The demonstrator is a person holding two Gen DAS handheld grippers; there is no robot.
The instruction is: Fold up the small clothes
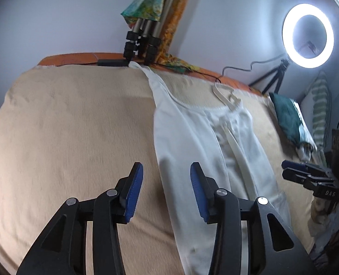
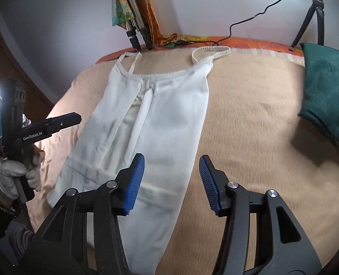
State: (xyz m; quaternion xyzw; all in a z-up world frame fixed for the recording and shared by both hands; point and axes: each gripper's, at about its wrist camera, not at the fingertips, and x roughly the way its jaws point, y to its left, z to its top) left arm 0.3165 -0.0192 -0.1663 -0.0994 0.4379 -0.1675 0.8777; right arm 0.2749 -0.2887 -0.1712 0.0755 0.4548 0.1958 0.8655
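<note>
here, a white top (image 2: 160,114) lies folded lengthwise on the tan blanket (image 2: 249,126).
both the left gripper (image 1: 166,191) and right gripper (image 2: 171,182) hover above it, jaws apart, holding nothing.

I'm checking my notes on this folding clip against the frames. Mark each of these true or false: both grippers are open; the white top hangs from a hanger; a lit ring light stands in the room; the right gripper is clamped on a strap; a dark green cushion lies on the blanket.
1. Both grippers are open. True: the left gripper and the right gripper have their jaws apart and hold nothing.
2. The white top hangs from a hanger. False: it lies flat on the beige blanket.
3. A lit ring light stands in the room. True.
4. The right gripper is clamped on a strap. False: it grips nothing.
5. A dark green cushion lies on the blanket. True.
</note>
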